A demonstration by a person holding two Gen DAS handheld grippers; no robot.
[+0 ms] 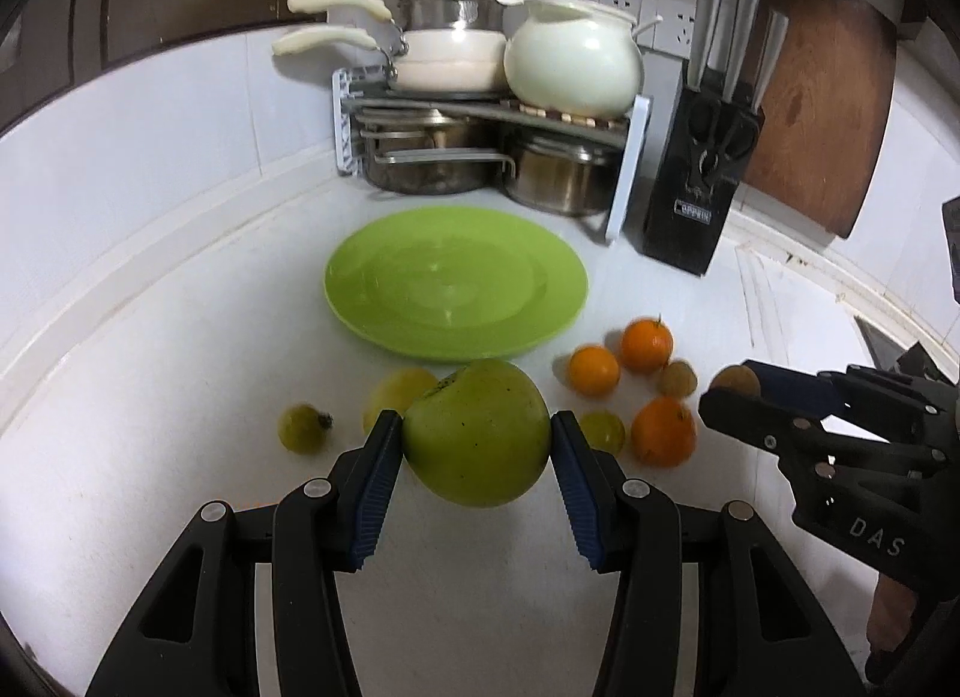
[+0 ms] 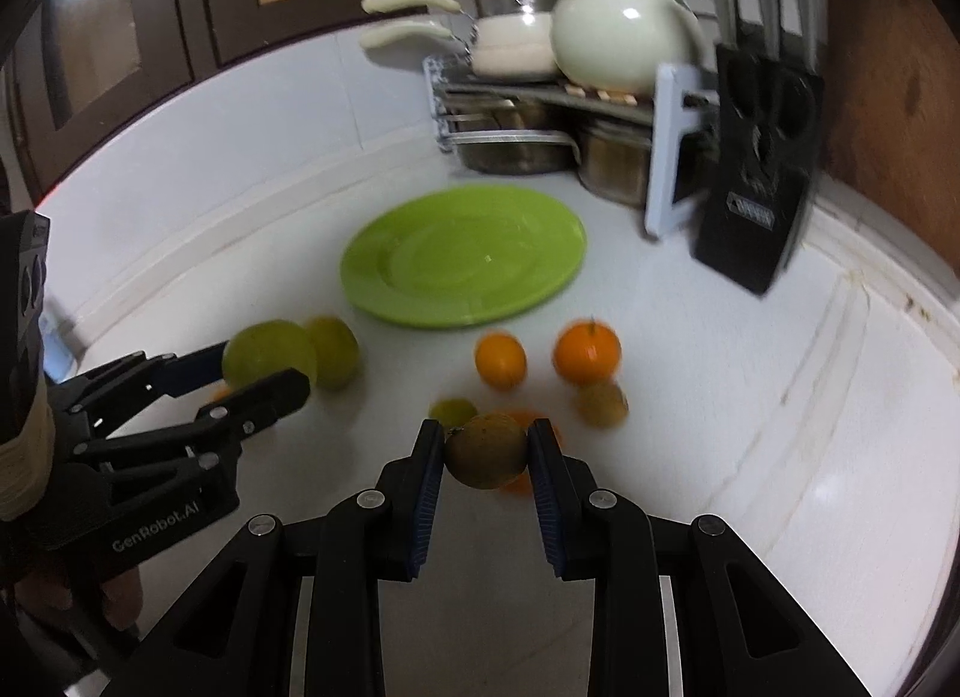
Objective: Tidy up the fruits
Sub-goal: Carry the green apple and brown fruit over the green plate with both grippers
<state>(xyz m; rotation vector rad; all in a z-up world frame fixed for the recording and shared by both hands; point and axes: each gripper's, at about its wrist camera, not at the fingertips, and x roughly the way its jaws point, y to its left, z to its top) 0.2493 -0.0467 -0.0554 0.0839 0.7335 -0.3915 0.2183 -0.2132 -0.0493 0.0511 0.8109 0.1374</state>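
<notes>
My left gripper [image 1: 476,433] is shut on a large green apple [image 1: 477,433] and holds it above the white counter, in front of the empty green plate [image 1: 372,289]. My right gripper [image 2: 486,448] is shut on a small brownish fruit [image 2: 486,450], also lifted; it shows in the left wrist view [image 1: 735,382]. Loose on the counter lie three oranges [image 1: 645,344], a yellow fruit [image 1: 399,391], small green fruits [image 1: 303,427] and a brown fruit [image 1: 678,379]. The plate shows in the right wrist view [image 2: 384,277], behind the fruits.
A rack of pots and pans [image 1: 480,115] stands in the back corner behind the plate. A black knife block [image 1: 696,187] and a wooden cutting board [image 1: 822,91] stand at the back right. The counter's wall edge curves along the left and right.
</notes>
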